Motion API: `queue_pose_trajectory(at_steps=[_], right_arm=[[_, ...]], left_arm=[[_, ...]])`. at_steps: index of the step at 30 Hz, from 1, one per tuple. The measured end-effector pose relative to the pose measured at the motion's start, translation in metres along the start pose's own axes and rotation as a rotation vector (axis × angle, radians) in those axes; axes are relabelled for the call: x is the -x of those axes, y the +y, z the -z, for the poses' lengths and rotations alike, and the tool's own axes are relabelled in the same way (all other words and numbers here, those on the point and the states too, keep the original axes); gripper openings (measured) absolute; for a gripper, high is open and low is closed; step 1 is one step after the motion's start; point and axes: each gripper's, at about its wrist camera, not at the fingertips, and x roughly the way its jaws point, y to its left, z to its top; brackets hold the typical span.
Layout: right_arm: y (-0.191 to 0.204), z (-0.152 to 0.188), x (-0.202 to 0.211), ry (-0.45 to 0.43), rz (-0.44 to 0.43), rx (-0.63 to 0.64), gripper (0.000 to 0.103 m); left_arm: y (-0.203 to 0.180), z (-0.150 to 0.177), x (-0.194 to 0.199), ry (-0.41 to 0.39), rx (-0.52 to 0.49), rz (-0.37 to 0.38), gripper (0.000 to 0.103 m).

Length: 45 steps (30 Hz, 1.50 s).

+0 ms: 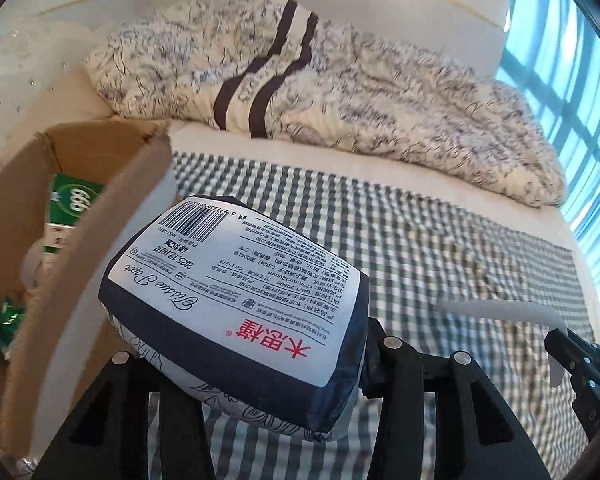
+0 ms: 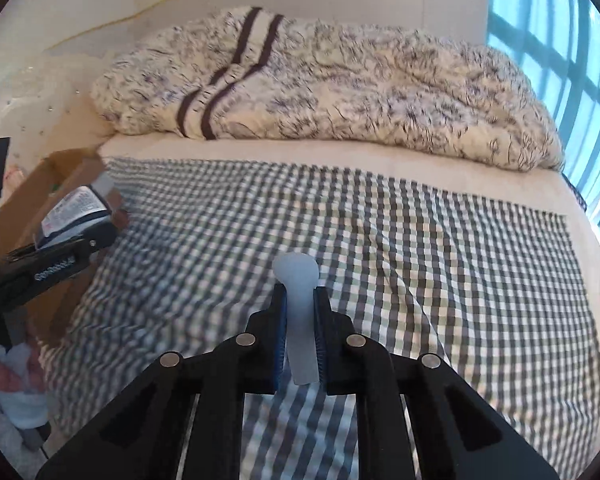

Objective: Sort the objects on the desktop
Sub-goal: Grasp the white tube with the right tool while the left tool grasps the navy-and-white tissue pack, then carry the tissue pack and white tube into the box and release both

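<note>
Bed [image 2: 380, 184], cream sheet; rumpled patterned duvet [image 2: 340, 92] along far side. Checked cloth [image 2: 420, 260] spread across near half. Open cardboard box [image 1: 112, 216] at left edge, green carton [image 1: 70, 216] inside. Tissue pack [image 1: 236, 300], clamped in left gripper [image 1: 244, 364], held beside box. White flat spoon-shaped piece [image 2: 298, 300], pinched narrow in right gripper [image 2: 300, 312], above cloth.

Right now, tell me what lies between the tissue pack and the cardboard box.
Nothing: in the left wrist view the tissue pack, clamped in the left gripper, hangs right beside the cardboard box wall.
</note>
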Motion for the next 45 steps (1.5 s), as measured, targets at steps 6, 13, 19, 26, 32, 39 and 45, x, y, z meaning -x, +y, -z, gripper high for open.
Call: queue_pose_trajectory(at_steps=[6,13,19,26,32,39,45], right_arm=[[0.033,0.001,0.056,-0.075,0.004,0.041,0.012],[0.09,-0.013,0.097,-0.123,-0.074,0.091,0.012],[0.166,-0.058,0.128,-0.217,-0.18,0.181,0.012],[0.255,-0.11,0.113,-0.254,-0.296,0.271,0.012],[0.316,-0.118,0.052,-0.161,-0.323,0.335,0.012],[0.326,-0.117,-0.002,-0.103,-0.269,0.295,0.058],[0.289,-0.119,0.004,-0.177,-0.249,0.146,0.092]], left_arm=[[0.007,0.008,0.05,-0.059,-0.009,0.023,0.047],[0.045,-0.003,0.105,-0.144,0.012,0.008,0.047],[0.102,-0.034,0.137,-0.191,0.056,-0.036,0.047],[0.16,-0.043,0.123,-0.167,0.087,-0.089,0.047],[0.204,-0.028,0.087,-0.099,0.156,-0.101,0.047],[0.224,-0.018,0.064,-0.067,0.185,-0.105,0.09],[0.227,-0.014,0.062,-0.059,0.21,-0.162,0.103]])
